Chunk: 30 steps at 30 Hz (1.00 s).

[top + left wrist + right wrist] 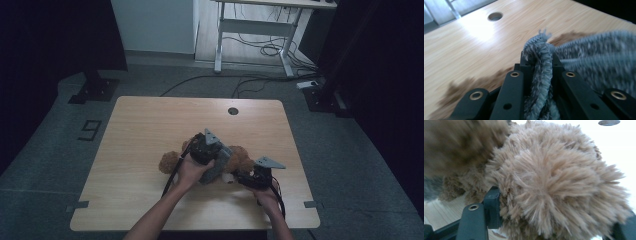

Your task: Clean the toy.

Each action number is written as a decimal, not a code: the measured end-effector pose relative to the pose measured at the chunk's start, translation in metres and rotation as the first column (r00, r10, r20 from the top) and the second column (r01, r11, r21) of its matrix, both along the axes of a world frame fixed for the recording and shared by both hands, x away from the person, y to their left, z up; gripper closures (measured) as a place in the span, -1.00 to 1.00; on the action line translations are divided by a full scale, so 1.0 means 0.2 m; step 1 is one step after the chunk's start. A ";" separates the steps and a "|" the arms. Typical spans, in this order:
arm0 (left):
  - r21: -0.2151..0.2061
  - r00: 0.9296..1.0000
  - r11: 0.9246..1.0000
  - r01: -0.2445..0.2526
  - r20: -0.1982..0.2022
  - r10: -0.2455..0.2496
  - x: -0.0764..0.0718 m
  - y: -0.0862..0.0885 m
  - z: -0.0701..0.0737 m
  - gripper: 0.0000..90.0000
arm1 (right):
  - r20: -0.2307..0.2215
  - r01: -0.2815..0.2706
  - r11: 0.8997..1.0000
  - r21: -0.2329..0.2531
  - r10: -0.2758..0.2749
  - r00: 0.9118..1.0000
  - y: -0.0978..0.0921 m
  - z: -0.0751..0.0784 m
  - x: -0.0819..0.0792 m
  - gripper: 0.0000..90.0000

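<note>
Brown teddy bear (240, 160) near table (140, 150) centre, slightly toward 5 o'clock, grey knit sweater (220, 165) on it. Left gripper (540, 62) clamped on sweater edge, weave clear in left gripper view. Right gripper (554, 212) closed on bear's fur at 3 o'clock side.

High view overhead, tool views close, sharing the table (145, 130).

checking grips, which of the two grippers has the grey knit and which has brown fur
The left gripper is shut on the grey knit garment, a fold pinched between its fingers. The right gripper clamps the teddy bear by its brown fur.
</note>
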State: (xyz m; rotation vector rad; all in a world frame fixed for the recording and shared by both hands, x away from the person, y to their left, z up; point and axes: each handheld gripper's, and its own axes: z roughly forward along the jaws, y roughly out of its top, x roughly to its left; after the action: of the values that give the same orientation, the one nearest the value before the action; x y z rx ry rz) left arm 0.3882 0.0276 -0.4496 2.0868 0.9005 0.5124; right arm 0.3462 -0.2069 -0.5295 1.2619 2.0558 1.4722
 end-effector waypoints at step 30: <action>-0.092 0.984 0.984 -0.154 -0.102 0.145 -0.06 0.66 -0.16 0.76 | 0.011 0.006 1.000 -0.015 -0.005 1.000 0.01 0.00 -0.02 -0.23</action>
State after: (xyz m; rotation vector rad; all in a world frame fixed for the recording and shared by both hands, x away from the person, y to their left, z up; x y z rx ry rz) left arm 0.3762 0.1597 -0.4815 1.9766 1.1220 0.4399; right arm 0.3415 -0.2050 -0.5304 1.2503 2.0513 1.4547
